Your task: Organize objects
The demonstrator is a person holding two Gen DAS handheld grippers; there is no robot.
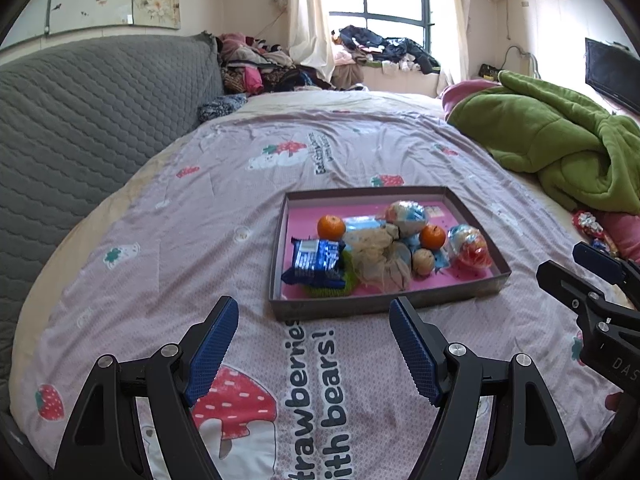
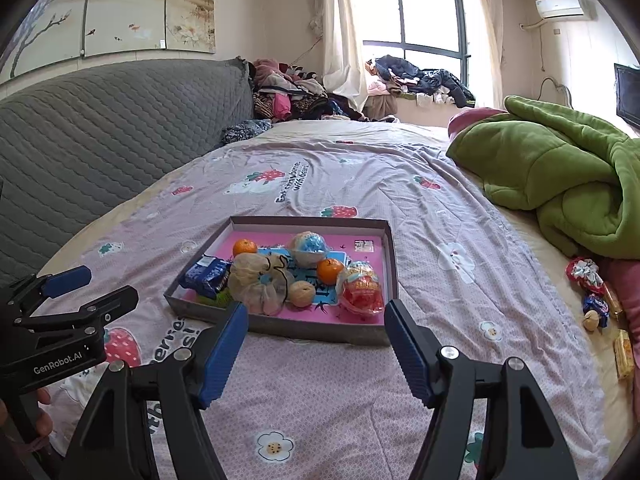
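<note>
A shallow box (image 1: 384, 303) (image 2: 300, 328) with a pink floor lies on the bed. In it are two oranges (image 1: 331, 227) (image 1: 432, 237), a blue snack packet (image 1: 316, 263) (image 2: 206, 276), a mesh pouch (image 1: 380, 260) (image 2: 256, 280), a walnut (image 1: 423, 262) (image 2: 302, 293) and two wrapped round treats (image 1: 470, 247) (image 2: 360, 292). My left gripper (image 1: 314, 312) hovers open above the sheet, just short of the box's near wall, nothing between its fingers. My right gripper (image 2: 316, 316) is open too, its tips at the box's near wall, and empty.
A crumpled green blanket (image 1: 560, 144) (image 2: 568, 176) lies at the right. Loose sweets and a walnut (image 2: 596, 304) sit on the bed's right edge. A grey quilted headboard (image 1: 80, 120) stands on the left, and clothes are piled by the window (image 1: 384, 48).
</note>
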